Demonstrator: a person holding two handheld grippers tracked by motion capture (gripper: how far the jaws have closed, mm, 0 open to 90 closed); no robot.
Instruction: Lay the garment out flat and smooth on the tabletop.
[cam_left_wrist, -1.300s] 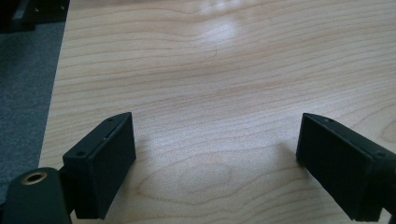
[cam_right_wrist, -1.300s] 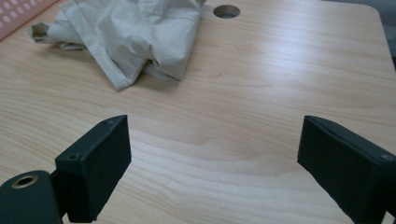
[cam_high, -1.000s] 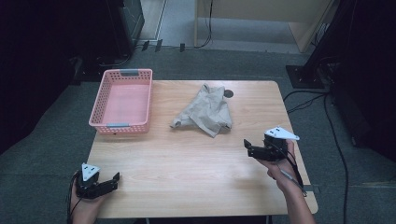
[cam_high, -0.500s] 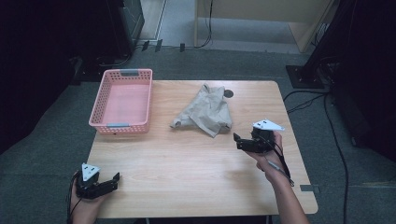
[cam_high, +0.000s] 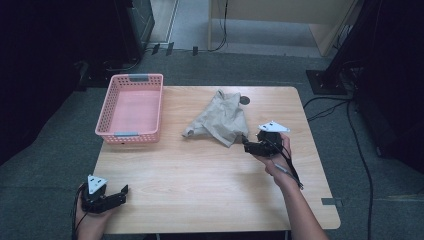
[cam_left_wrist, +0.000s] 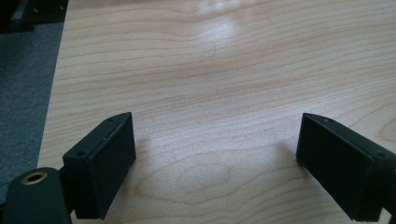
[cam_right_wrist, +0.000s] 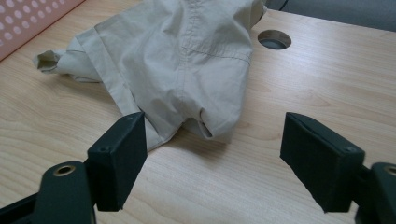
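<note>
Right tongs (cam_high: 248, 145) hanging open just beside the near right edge of the crumpled beige garment (cam_high: 220, 119) at desk (cam_high: 200, 170) centre, jaws just been closing, nothing gripped. Left tongs (cam_high: 119, 192) sitting open and empty at near left corner.

Left gripper (cam_high: 121, 191) sits low by the person's near left side, held in the left hand (cam_high: 92, 220), fingers (cam_left_wrist: 100, 170) spread wide with nothing between them. Right forearm (cam_high: 300, 210) stretches forward and inward, right hand (cam_high: 275, 155) wrapped round the right gripper (cam_high: 246, 144). Its fingers (cam_right_wrist: 119, 158) have just been closing a bit but are apart, nothing pinched.
</note>
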